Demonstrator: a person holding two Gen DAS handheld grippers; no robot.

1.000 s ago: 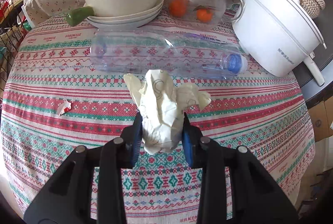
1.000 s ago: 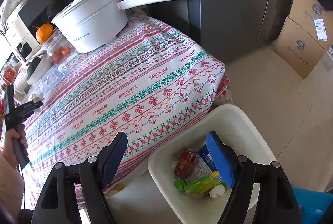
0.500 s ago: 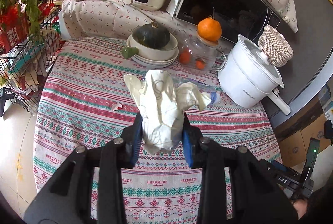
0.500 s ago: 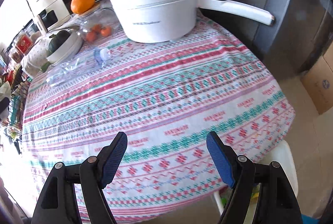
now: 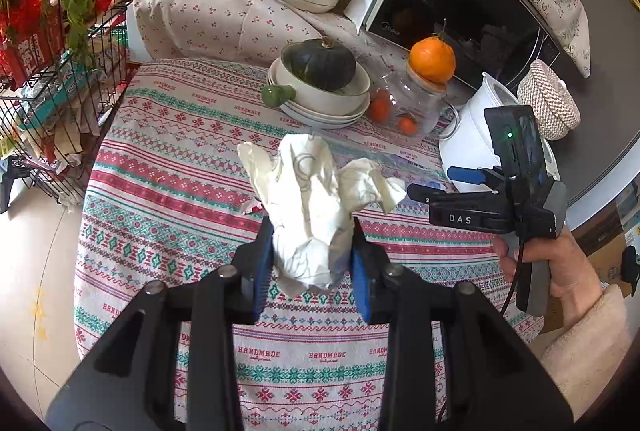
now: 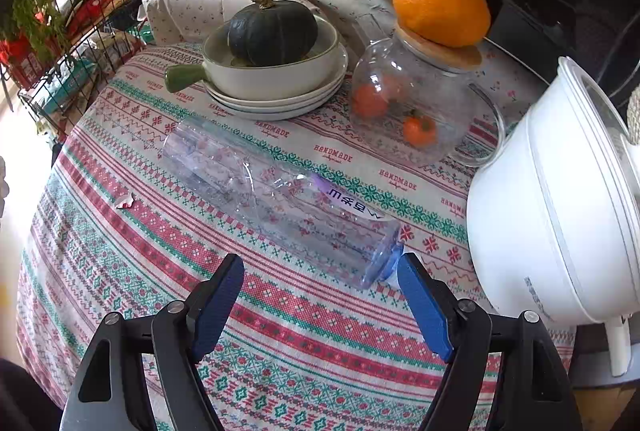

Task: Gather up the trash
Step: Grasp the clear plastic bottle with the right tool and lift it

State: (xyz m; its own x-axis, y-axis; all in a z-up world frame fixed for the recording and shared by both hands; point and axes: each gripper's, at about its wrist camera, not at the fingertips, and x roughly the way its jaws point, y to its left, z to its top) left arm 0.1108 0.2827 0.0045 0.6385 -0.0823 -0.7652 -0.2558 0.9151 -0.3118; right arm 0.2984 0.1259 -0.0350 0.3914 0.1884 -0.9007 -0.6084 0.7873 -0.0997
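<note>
The left gripper point(image 5: 312, 263) pinched a crumpled paper point(image 5: 316, 207) between its blue pads, lifted clear above the patterned tablecloth point(image 5: 168, 191). The right gripper point(image 6: 320, 295) hung over the same cloth with its fingers spread wide and nothing between them, just short of the capped end of an empty plastic bottle point(image 6: 280, 195) (lying on its side). Beyond the bottle stood a bowl point(image 6: 276, 71) holding a dark squash point(image 6: 272, 31); a white pot point(image 6: 560, 211) sat beside its cap end.
</note>
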